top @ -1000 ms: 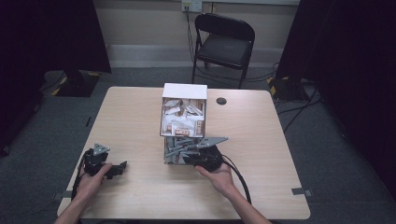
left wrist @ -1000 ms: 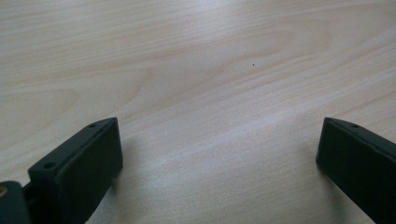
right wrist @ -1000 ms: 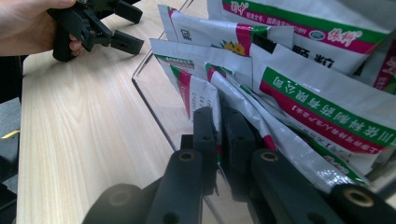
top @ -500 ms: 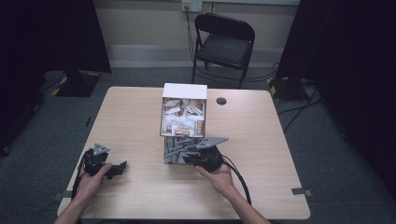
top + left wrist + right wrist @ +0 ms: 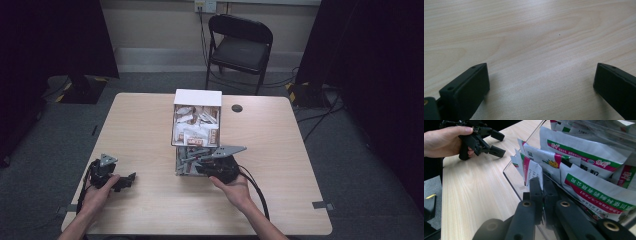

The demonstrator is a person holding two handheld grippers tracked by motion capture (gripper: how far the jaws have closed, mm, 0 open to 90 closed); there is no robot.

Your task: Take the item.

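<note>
- Packets (image 5: 554,163) of white paper with green and magenta bands and printed characters are seen standing on edge, packed close, in a clear bin (image 5: 186,162) near the middle of the table (image 5: 140,125).
- One packet (image 5: 532,171) at the front of the row is pinched by the right gripper (image 5: 543,185), whose black jaws are pressed together on its lower edge, just inside the bin's clear wall.
- A white box (image 5: 197,119) full of white and brown sachets is placed at 12 o'clock from the clear bin, touching it.
- The right gripper is held in the right hand (image 5: 231,187) at 3 o'clock of the clear bin, with its grey plate over the bin's near corner.
- The left gripper (image 5: 131,179) is held in the left hand (image 5: 96,192) near the table's 7 o'clock corner, well apart from the bin; its jaws are spread wide over bare wood in the left gripper view.
- Open tabletop is left at 9 o'clock and at 3 o'clock of the two containers, and along the near edge between the forearms.
- A small dark disc (image 5: 237,108) is set at 1 o'clock of the white box.
- A black folding chair (image 5: 239,47) is stood beyond the table's far edge at 12 o'clock.
</note>
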